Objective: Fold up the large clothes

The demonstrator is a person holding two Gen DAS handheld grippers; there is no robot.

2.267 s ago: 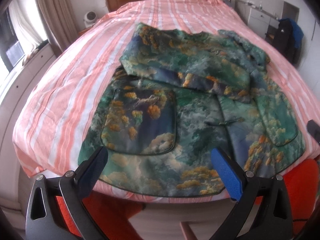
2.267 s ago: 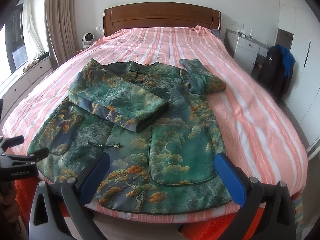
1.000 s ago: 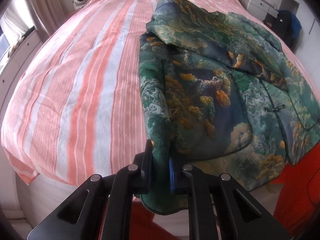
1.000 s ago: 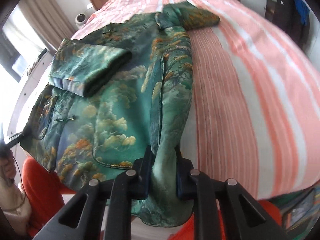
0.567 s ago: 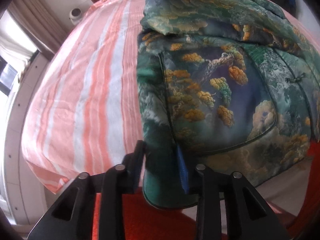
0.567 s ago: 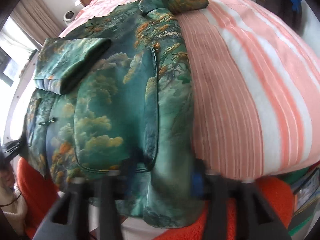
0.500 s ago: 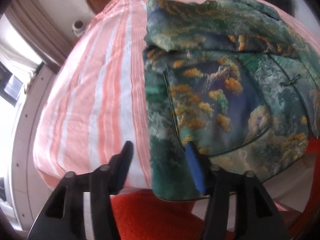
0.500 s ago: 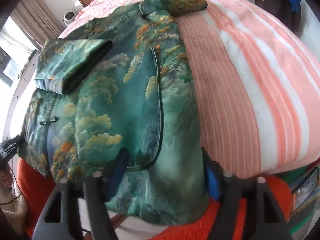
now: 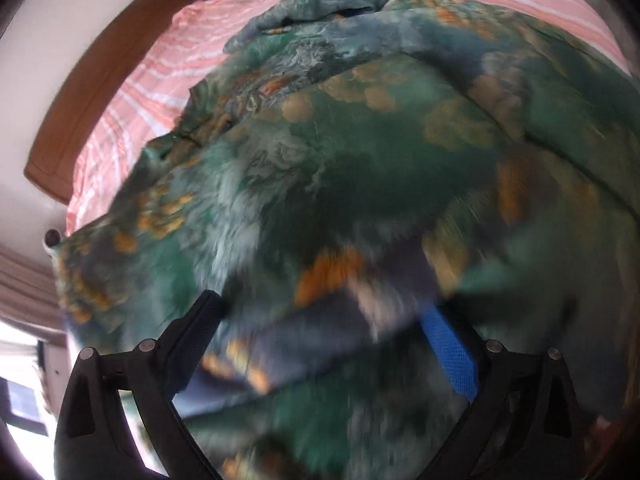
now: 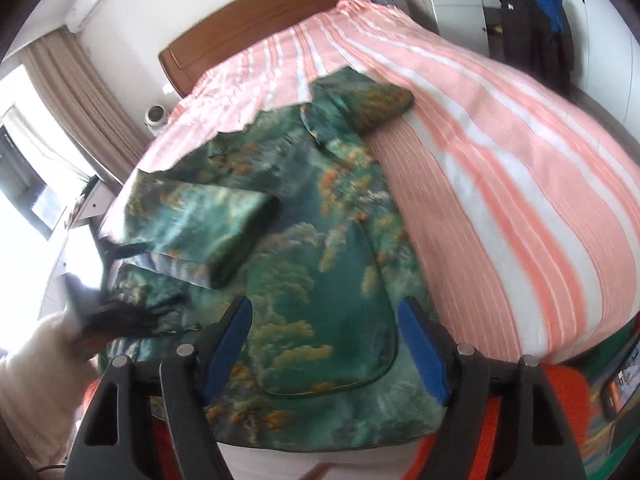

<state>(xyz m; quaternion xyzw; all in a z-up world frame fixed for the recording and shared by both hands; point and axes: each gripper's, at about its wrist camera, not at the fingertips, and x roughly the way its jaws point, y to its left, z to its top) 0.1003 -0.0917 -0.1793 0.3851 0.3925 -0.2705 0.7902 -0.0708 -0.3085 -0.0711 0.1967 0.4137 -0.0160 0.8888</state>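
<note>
A green jacket [image 10: 320, 240] printed with clouds and orange trees lies front-up on the bed, one sleeve [image 10: 200, 232] folded across its chest. My right gripper [image 10: 326, 344] hovers over the jacket's patch pocket [image 10: 320, 300] near the hem; its jaws are opening and the blue pads touch nothing. In the blurred, tilted left wrist view the jacket [image 9: 340, 160] fills the picture. My left gripper [image 9: 320, 332] is low over the folded sleeve, jaws opening, cloth beneath them but not pinched. In the right wrist view the left gripper [image 10: 120, 316] is at the jacket's left edge.
A pink and white striped bedcover [image 10: 500, 160] spreads to the right of the jacket. A wooden headboard [image 10: 260, 28] stands behind, a white dresser [image 10: 456, 4] and a dark hanging coat [image 10: 532, 20] at the back right. A white sleeve [image 10: 36, 360] is at the left.
Both grippers let go of the jacket's hem corners and their jaws spread. The left one swung across over the jacket and rolled; the right one lifted slightly.
</note>
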